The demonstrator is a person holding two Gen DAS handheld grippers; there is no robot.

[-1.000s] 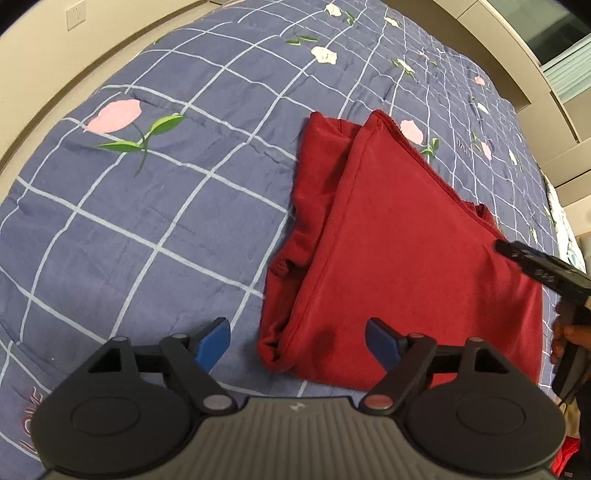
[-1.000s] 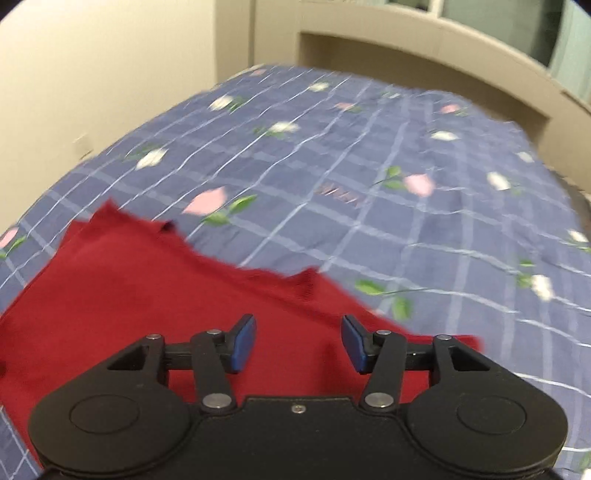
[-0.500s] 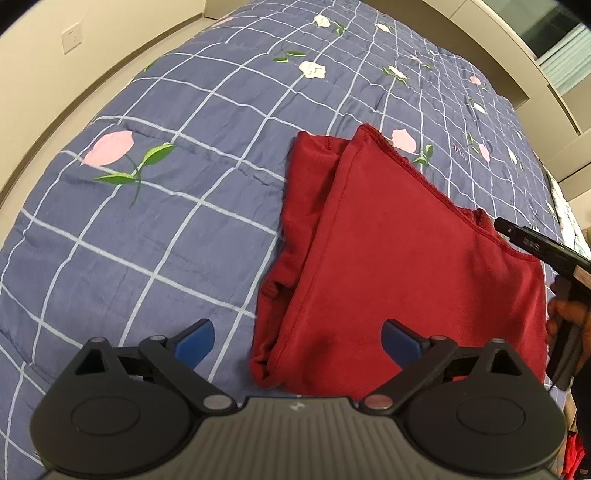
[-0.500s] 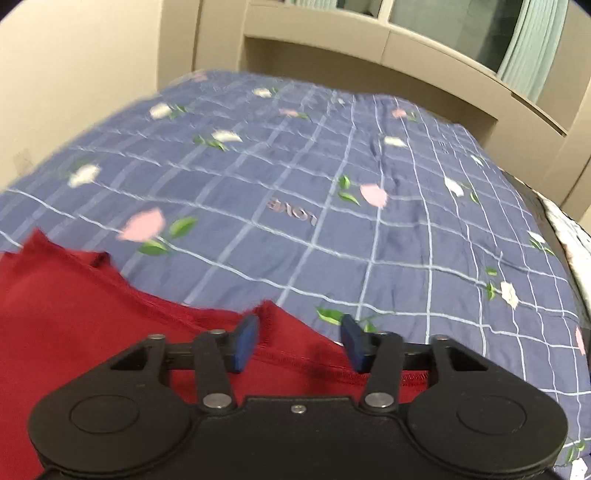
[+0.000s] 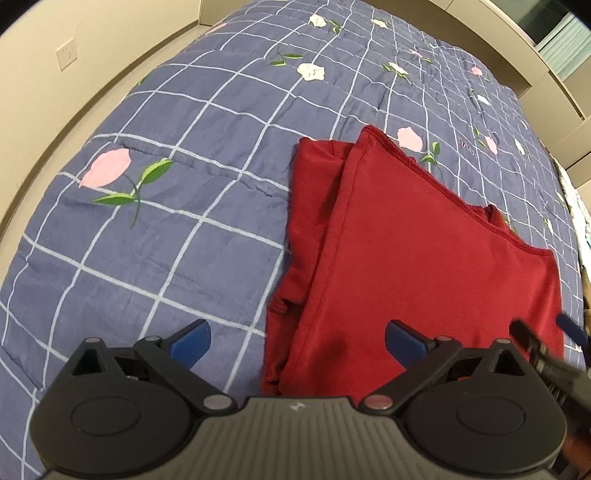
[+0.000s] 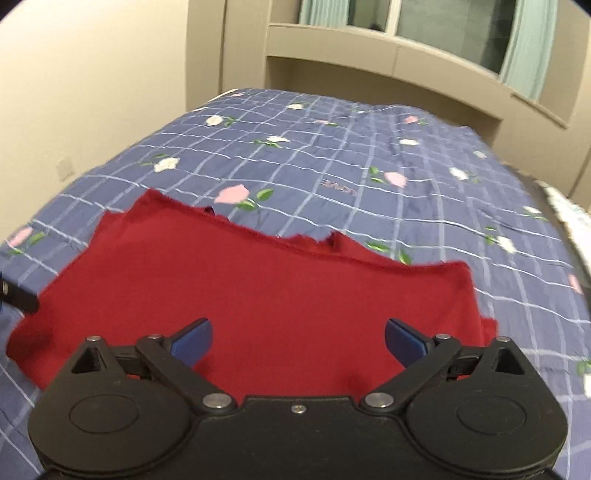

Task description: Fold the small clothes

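Note:
A dark red garment (image 5: pixel 424 266) lies folded flat on the blue checked quilt (image 5: pixel 166 240), with a narrower layer showing along its left side. My left gripper (image 5: pixel 298 341) hovers over the garment's near left edge. Its jaws are opening, they stand wide, and the pads touch nothing. In the right wrist view the garment (image 6: pixel 258 295) spreads out below my right gripper (image 6: pixel 299 339). That gripper's jaws are opening too, with cloth beneath them but none pinched. A blurred finger (image 5: pixel 524 338) of the right gripper shows at the garment's near right corner.
The quilt (image 6: pixel 369 166) covers a bed that runs to a beige headboard shelf (image 6: pixel 369 62) under a curtained window (image 6: pixel 443 29). A beige wall with a socket (image 5: pixel 66 55) runs along the bed's left side. White patterned fabric (image 6: pixel 569 214) lies at the right edge.
Both pairs of jaws have spread wider. My right gripper has drawn back from the garment's far hem, so much more red cloth shows. In the left view it dropped toward the near right corner.

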